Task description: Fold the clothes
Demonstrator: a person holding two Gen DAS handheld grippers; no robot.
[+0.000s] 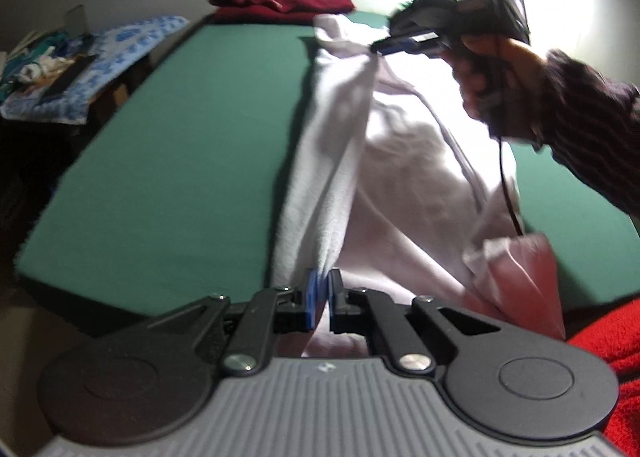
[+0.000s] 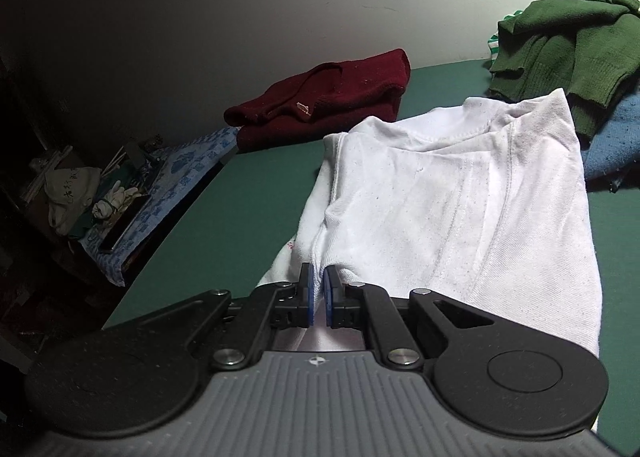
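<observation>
A white shirt [image 1: 384, 161] lies partly lifted on the green table [image 1: 180, 145]. My left gripper [image 1: 322, 281] is shut on its left edge near the camera, and the cloth runs up in a taut ridge from the blue pads. At the far end of that ridge, in the left wrist view, a hand holds my right gripper [image 1: 378, 47], shut on the shirt's edge. In the right wrist view the right gripper [image 2: 318, 281] pinches a fold of the white shirt [image 2: 440, 209], whose collar lies toward the far side of the green table [image 2: 248, 193].
A folded maroon sweater [image 2: 324, 97] lies at the table's far end by the wall. A pile of green and plaid clothes [image 2: 568, 37] and a blue garment [image 2: 612, 141] lie at the right. A cluttered side stand with a blue patterned cloth [image 2: 160, 193] is left of the table. Red fabric [image 1: 612, 345] lies near right.
</observation>
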